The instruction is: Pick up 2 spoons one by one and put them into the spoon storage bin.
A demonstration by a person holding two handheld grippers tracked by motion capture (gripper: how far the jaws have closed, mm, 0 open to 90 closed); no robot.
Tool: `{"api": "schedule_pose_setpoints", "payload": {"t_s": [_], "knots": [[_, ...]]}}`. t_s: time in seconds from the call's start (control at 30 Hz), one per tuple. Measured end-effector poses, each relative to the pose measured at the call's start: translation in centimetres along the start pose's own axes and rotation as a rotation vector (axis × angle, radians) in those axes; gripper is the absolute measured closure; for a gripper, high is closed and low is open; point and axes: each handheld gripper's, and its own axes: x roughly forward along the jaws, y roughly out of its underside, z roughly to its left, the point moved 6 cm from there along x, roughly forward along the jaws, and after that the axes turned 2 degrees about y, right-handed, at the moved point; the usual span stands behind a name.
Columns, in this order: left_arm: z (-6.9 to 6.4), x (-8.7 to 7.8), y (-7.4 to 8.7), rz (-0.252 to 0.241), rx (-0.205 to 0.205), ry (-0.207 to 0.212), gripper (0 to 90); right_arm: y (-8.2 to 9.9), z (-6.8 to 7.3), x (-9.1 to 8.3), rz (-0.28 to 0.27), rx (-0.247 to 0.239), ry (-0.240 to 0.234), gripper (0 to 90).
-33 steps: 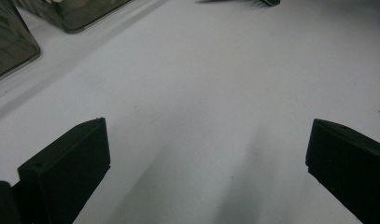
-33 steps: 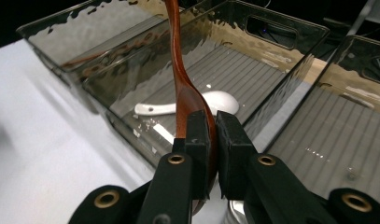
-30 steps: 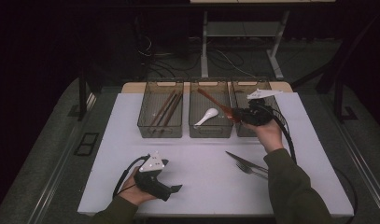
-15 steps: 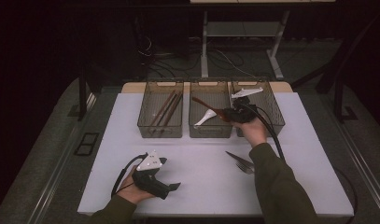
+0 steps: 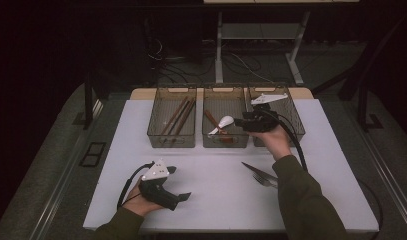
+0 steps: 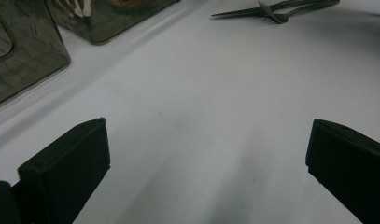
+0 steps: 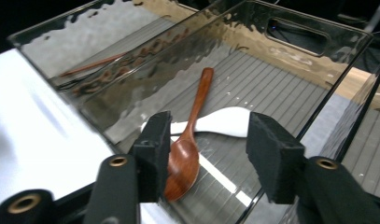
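Note:
My right gripper (image 5: 241, 124) (image 7: 208, 140) hangs over the middle bin (image 5: 225, 90) (image 7: 290, 28), pointing into it. Its jaws have just been opening and stand apart. A brown wooden spoon (image 7: 193, 122) (image 5: 211, 120) lies on the bin's floor below them, its bowl beside the left jaw, free of the pads. Its handle crosses a white spoon (image 7: 227, 121) (image 5: 224, 121). My left gripper (image 5: 178, 183) (image 6: 206, 154) rests on the white table near the front edge, open wide, with nothing between its jaws.
The left bin (image 5: 172, 90) holds brown chopsticks (image 5: 178, 116). The right bin (image 5: 292, 120) stands behind my right hand. A dark fork and knife (image 5: 262, 174) (image 6: 276, 8) lie on the table (image 5: 216, 165) in front of the bins, to the right.
My right gripper carried the wooden spoon leftward from the right bin to the middle bin, lowered and opened. The spoon now lies in the bin. My left gripper has not moved.

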Motion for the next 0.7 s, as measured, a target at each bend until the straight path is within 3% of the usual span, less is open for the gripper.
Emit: {"api": "schedule_pose_setpoints", "payload": {"t_s": [0.17,0.27,0.47,0.7], "knots": [[0.2,-0.1,0.0,-0.003,-0.004,-0.009,0.0,0.3,0.2,-1.2,-0.004,-0.03,-0.024,44.7],[0.0,0.0,0.0,0.01,0.01,-0.008,0.0,0.7,0.2,-1.9,-0.004,-0.024,-0.045,41.9],[-0.1,0.0,0.1,0.018,0.009,-0.004,0.0,2.0,0.5,-3.3,-0.015,-0.051,-0.057,40.5],[-0.1,0.0,0.1,0.02,0.012,-0.008,0.0,3.8,0.3,-4.5,-0.018,-0.05,-0.064,40.1]]}}
